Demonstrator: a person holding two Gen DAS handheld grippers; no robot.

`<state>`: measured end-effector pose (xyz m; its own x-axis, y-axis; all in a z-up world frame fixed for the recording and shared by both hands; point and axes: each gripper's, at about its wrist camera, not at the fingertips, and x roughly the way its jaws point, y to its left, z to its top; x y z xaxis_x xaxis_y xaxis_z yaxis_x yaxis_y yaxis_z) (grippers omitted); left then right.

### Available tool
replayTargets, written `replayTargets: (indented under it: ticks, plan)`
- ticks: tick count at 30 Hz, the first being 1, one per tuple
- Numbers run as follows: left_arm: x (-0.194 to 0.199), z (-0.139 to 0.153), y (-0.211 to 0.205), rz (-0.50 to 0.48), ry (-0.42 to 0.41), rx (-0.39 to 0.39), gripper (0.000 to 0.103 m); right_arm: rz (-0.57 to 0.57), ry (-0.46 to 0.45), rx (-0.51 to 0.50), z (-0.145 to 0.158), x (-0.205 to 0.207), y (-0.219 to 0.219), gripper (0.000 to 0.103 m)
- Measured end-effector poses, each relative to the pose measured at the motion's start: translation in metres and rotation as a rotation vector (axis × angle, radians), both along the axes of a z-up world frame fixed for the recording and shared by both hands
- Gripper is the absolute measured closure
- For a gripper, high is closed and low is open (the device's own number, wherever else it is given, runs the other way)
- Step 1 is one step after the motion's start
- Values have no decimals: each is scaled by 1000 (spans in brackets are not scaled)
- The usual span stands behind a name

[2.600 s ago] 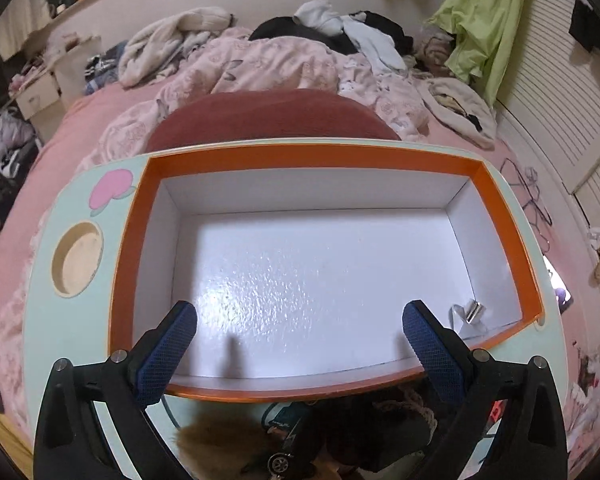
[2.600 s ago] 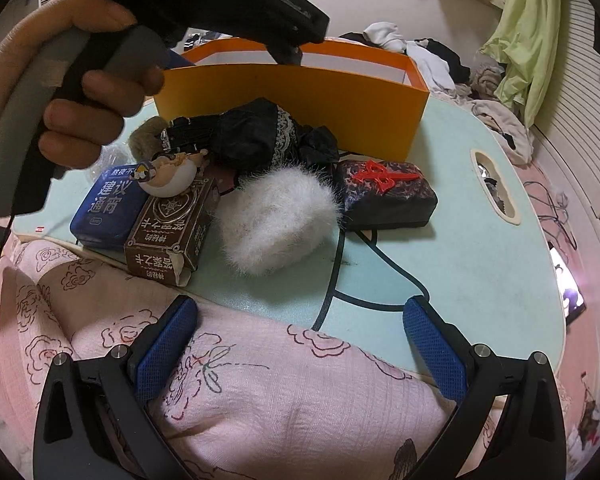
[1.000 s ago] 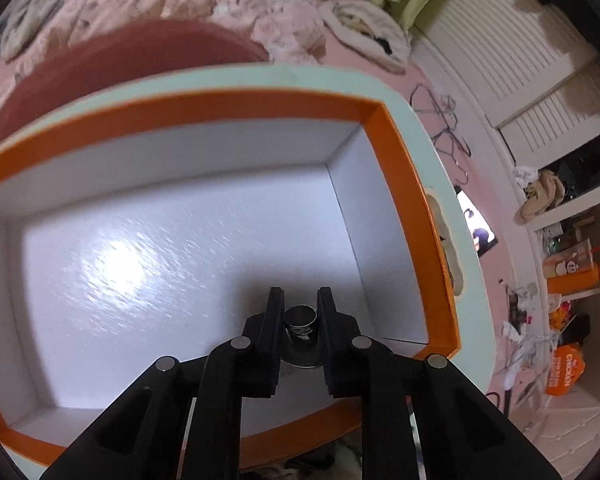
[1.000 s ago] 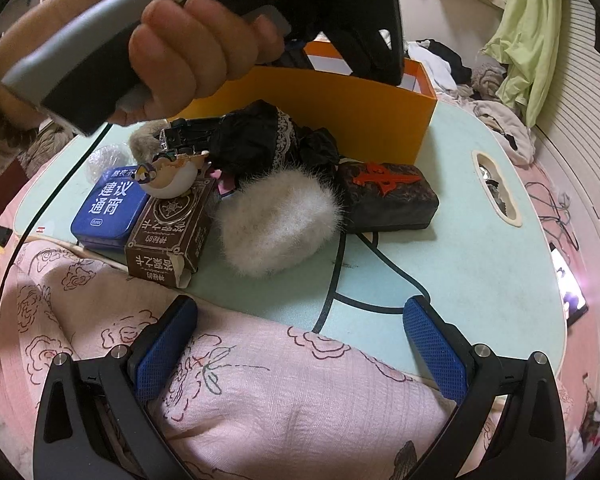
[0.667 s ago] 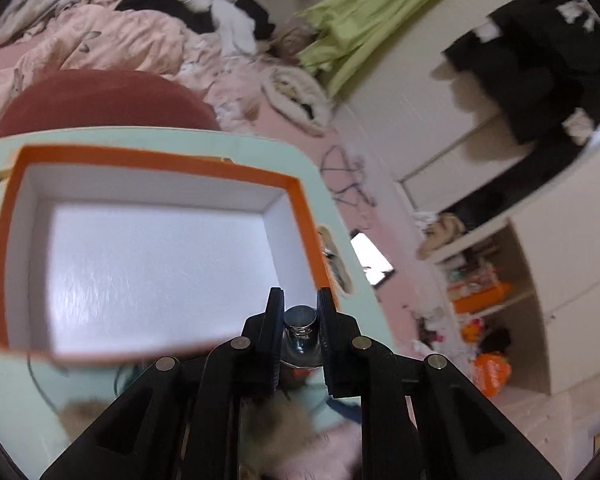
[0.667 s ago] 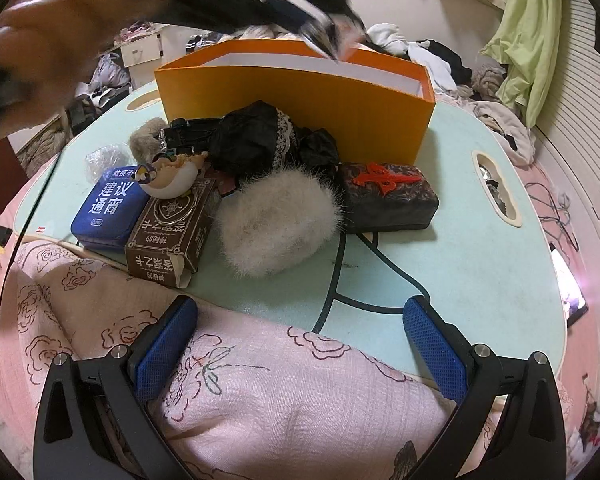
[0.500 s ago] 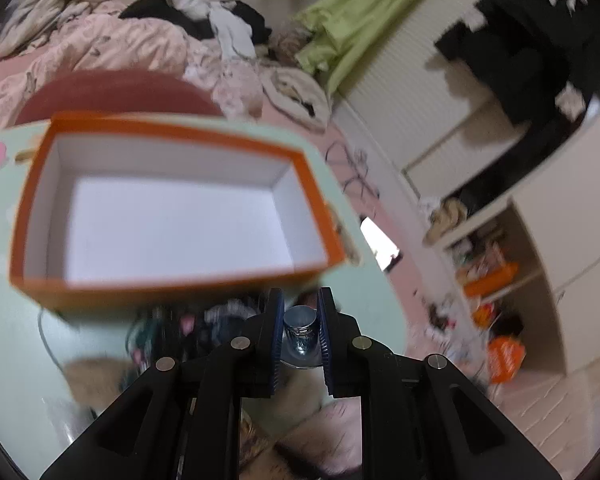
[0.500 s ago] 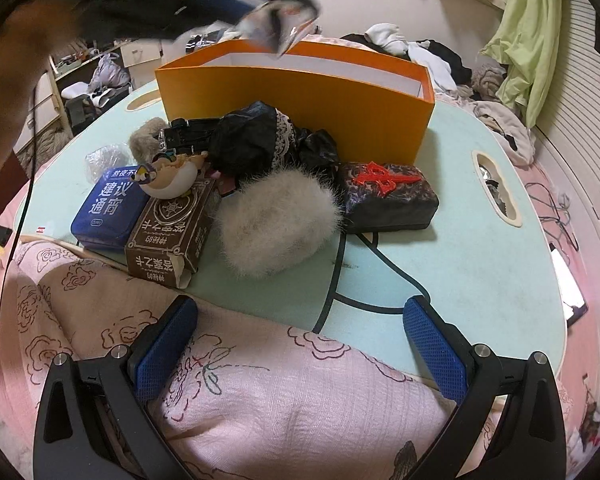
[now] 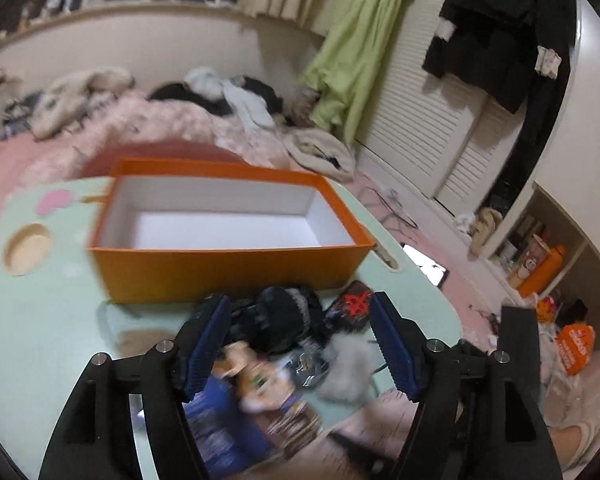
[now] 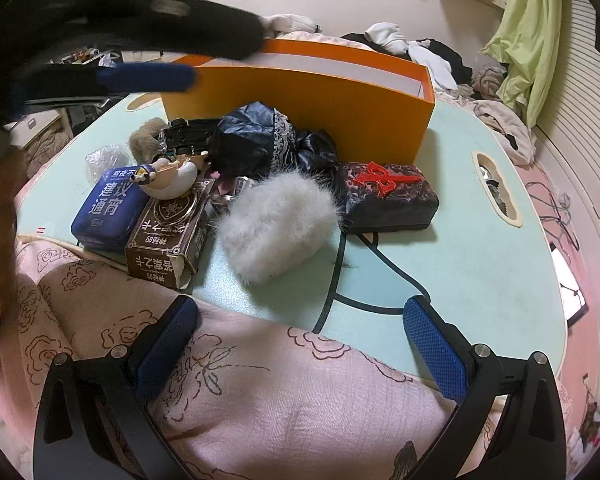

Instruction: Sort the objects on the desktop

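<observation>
- Low in the left wrist frame, the left gripper (image 9: 300,344) hangs over the clutter heap, its jaws having just been opening and now spread wide, with nothing pinched between the blue pads.
- Filling mid-frame behind the heap, the orange box (image 9: 228,268) shows a bare white floor from this angle; its near corners are hidden.
- The step in hand looks like picking the next item: the jaws frame the black bundle (image 9: 280,316), and a descent and squeeze seems called for.
- In the right wrist view, the right gripper (image 10: 300,340) sits released at bottom centre over pink floral fabric, holding nothing.
- That view alone gives the pile sharply: white fluffy pouch (image 10: 276,228), brown carton (image 10: 168,240), blue tin (image 10: 108,212), dark case with red emblem (image 10: 388,196), all on the mint table (image 10: 460,248).
- Only the left view looks inside the box.
</observation>
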<state>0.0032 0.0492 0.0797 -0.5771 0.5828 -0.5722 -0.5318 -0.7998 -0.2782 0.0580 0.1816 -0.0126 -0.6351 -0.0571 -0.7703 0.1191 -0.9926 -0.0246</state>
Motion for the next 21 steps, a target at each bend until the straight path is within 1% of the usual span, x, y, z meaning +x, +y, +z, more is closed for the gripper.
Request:
replayTargets:
  ticks: [1, 2, 3, 5, 6, 7, 8, 10, 11, 12, 13, 14, 15, 21]
  plan:
    - [7, 0, -8, 26, 18, -10, 23, 0, 0, 0, 0, 0, 0, 1]
    - [14, -2, -15, 46, 29, -18, 15, 0, 0, 0, 0, 0, -1, 1]
    - [21, -5, -24, 76, 44, -32, 11, 0, 0, -1, 0, 0, 0, 1]
    - [34, -17, -43, 139, 61, -69, 10, 0, 0, 0, 0, 0, 0, 1]
    - [38, -28, -54, 175, 41, -98, 10, 0, 0, -1, 0, 0, 1, 0]
    - [40, -37, -60, 189, 21, -108, 10, 0, 0, -1, 0, 0, 0, 0]
    - [41, -49, -69, 197, -20, -113, 10, 0, 0, -1, -1, -1, 0, 1]
    - [40, -68, -77, 186, -71, -120, 10, 0, -1, -2, -2, -1, 1, 1]
    - [44, -75, -77, 184, -63, -147, 9, 0, -2, -2, -2, -1, 0, 1]
    - [51, -79, -73, 208, 17, -218, 4, 0, -1, -1, -2, -2, 1, 1]
    - [53, -88, -65, 228, 54, -314, 1, 0, -2, -1, -3, -1, 0, 1]
    - [55, -93, -59, 223, 78, -364, 0, 0, -1, 1, -3, -1, -1, 1]
    - [56, -95, -53, 212, 91, -392, 0, 0, -2, -1, -4, 0, 0, 1]
    - [51, -97, -54, 206, 91, -386, 0, 1, -1, -1, -5, 4, -4, 1]
